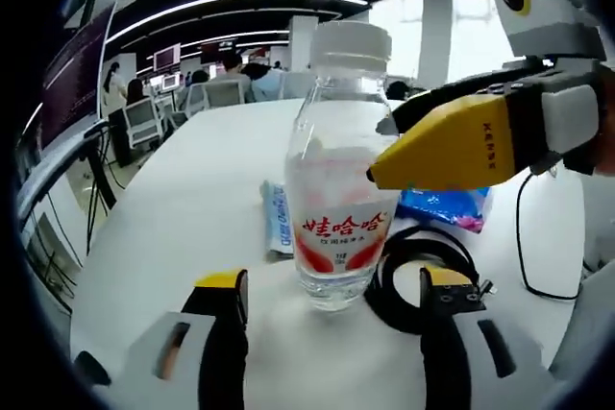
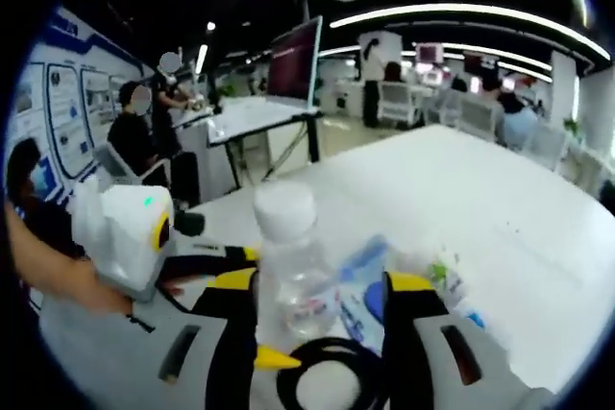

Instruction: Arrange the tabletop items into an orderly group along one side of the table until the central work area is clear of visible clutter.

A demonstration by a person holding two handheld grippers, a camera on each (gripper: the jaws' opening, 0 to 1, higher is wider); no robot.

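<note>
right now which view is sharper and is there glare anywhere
Left gripper view is sharper: the water bottle label reads crisply, though bright windows wash out the background. Right gripper view is softer, the bottle and the coiled black cable smeared, with ceiling strip lights flaring overhead.

In the left gripper view we lose part of the blue packet [image 1: 444,206] behind the right gripper [image 1: 375,176], and the bottle [image 1: 338,170] covers the flat pack [image 1: 276,218] beyond our fingers. In the right gripper view the black cable coil [image 2: 327,376] between the fingers is cut off below, and the bottle's label is blurred.
</note>
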